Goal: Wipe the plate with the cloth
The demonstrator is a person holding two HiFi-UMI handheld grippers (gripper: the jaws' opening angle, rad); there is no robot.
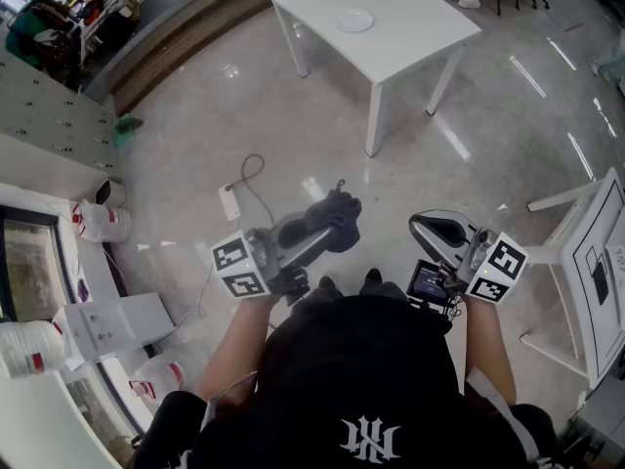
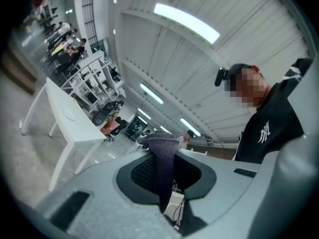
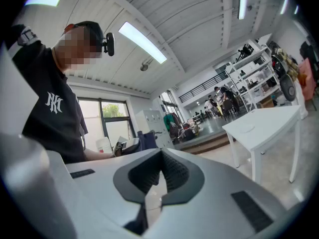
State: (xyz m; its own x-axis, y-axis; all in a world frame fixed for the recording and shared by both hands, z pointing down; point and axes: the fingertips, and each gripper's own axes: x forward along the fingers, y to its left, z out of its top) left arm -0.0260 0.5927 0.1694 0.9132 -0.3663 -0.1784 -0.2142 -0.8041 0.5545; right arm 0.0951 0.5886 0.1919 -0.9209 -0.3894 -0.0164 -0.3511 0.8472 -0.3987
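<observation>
Plate (image 1: 354, 20) is lying on white table (image 1: 420, 42), well apart, ahead of both grippers | left gripper (image 1: 314, 233) is clamping dark cloth (image 1: 337, 213), seemingly more in line with plate | right gripper (image 1: 430, 226) is holding jaws pressed together, empty

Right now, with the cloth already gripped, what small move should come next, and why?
Probably a step toward the white table: the plate lies on it, seemingly well out of reach, while the left hand-held gripper is shut on the dark cloth and the right hand-held gripper is shut and empty.
</observation>
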